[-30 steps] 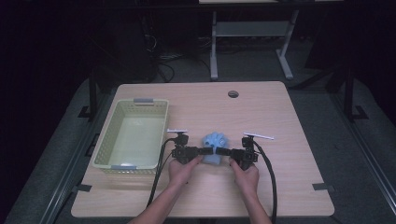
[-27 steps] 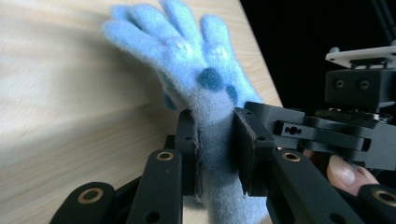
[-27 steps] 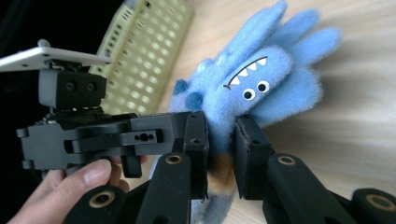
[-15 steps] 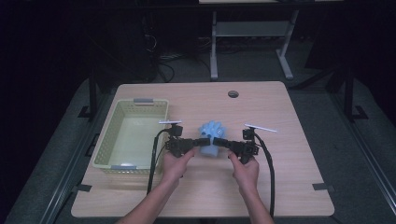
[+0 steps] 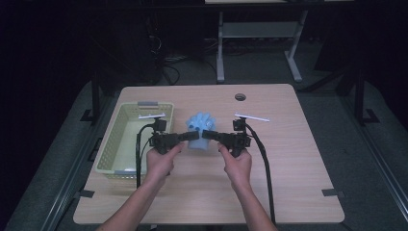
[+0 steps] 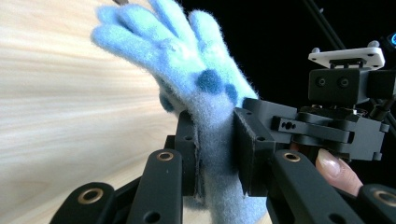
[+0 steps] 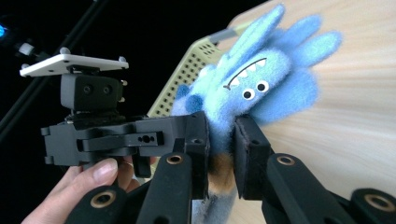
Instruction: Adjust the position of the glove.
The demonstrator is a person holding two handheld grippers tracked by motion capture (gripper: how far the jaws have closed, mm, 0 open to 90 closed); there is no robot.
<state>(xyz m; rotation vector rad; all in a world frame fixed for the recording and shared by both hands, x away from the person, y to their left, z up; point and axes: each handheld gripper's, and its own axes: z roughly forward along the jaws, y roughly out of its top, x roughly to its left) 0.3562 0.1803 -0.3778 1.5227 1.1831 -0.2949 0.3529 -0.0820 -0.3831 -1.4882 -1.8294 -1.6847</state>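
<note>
Your left tool (image 5: 191,135) and right tool (image 5: 208,134) meet nose to nose above the middle of the counter (image 5: 288,159), and each has its jaws pinched on the fuzzy blue glove (image 5: 200,129), one from either side. In the left gripper view the jaws press the glove's (image 6: 187,70) wrist end; its cuff runs down behind them and out of frame. In the right gripper view the same glove (image 7: 261,88) shows a stitched mouth and two eyes, and an orange-brown patch between the jaws is hard to identify, perhaps part of the toy face. From the high view you cannot tell whether the glove touches the counter or hangs just above it.

The pale green basket (image 5: 126,139) sits just beside your left hand (image 5: 161,161), with that tool's cable draped by its rim. A cable hole (image 5: 240,96) lies near the far edge. To the right of your right hand (image 5: 236,166) the counter is bare wood out to its edge.
</note>
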